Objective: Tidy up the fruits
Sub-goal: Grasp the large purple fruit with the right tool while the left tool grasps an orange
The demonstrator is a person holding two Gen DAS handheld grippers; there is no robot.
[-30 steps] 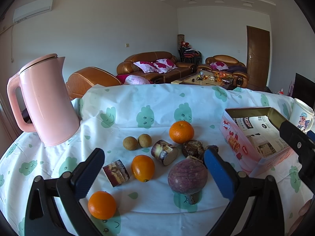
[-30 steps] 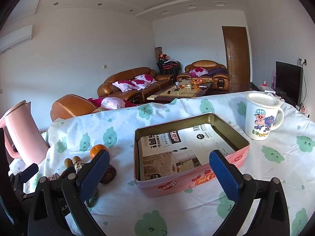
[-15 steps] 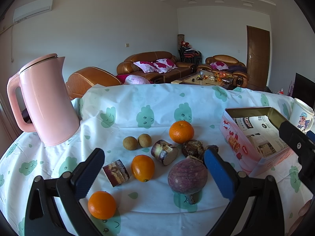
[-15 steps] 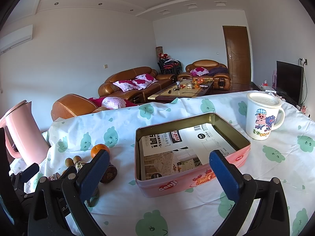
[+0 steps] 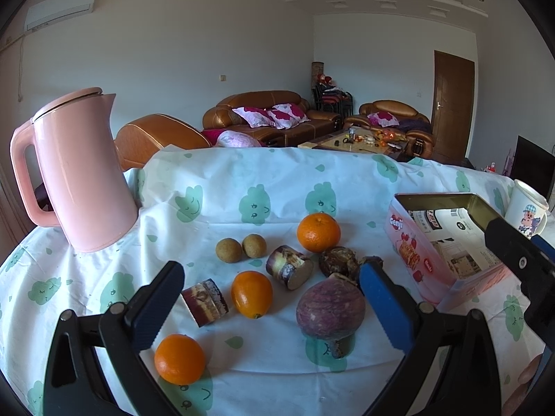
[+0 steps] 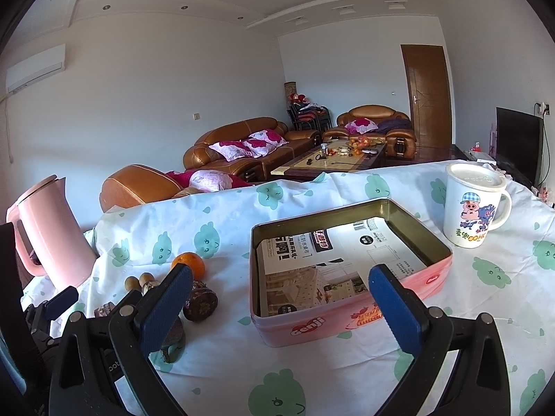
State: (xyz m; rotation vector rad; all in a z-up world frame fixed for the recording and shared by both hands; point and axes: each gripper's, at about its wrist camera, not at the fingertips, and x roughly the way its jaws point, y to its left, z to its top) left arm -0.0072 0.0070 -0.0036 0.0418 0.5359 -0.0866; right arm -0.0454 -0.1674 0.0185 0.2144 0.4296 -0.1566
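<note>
Left gripper [image 5: 270, 306] hangs low over the tablecloth [image 5: 242, 187], jaws spread wide and nothing between them. Framed in the gap are a middle orange [image 5: 251, 294] and, to its right, a big purple round fruit [image 5: 330, 309]. Near left lies another orange [image 5: 179, 358], a third orange [image 5: 318, 232] sits farther back, and two small brown fruits [image 5: 240, 248] rest side by side on the far left of the cluster. Two cut purple-skinned chunks [image 5: 289, 267] lie among them. A pink kettle [image 5: 78, 173] stands far left. Over on the right, the right gripper [image 6: 277, 306] is also gaping wide and empty, hovering just at the near wall of the pink tin [image 6: 350, 315], which holds only printed paper. A cartoon mug [image 6: 473, 206] stands far right of the tin.
</note>
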